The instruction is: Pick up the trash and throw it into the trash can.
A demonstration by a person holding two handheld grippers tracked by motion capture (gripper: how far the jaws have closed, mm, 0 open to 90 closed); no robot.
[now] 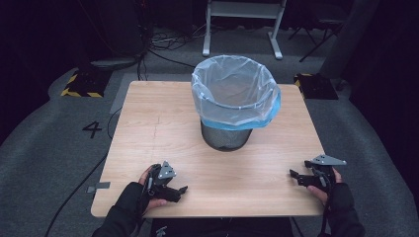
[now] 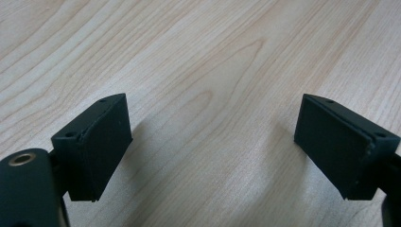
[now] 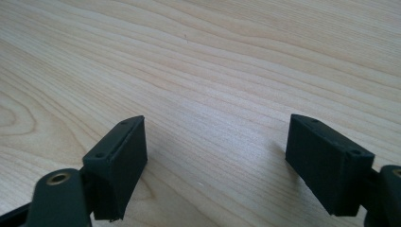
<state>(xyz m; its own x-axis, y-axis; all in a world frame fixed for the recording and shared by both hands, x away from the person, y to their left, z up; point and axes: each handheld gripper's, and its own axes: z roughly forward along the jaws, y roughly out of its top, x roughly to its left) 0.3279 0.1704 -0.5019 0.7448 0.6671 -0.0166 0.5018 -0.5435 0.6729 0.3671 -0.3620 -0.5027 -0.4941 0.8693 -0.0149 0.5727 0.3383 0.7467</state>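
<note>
I rest both grippers, left (image 1: 182, 190) and right (image 1: 293, 174), jaws apart and empty, on the table (image 1: 163, 128); next probably a reach toward the bin (image 1: 232, 101).

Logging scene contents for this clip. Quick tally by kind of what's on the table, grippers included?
Wire-mesh waste bin: 1
Bag liner in the bin, translucent with blue edge: 1
Hand-held grippers: 2, the left gripper and the right gripper, both open with nothing between the fingers
Total: 4, all on the wooden table
</note>
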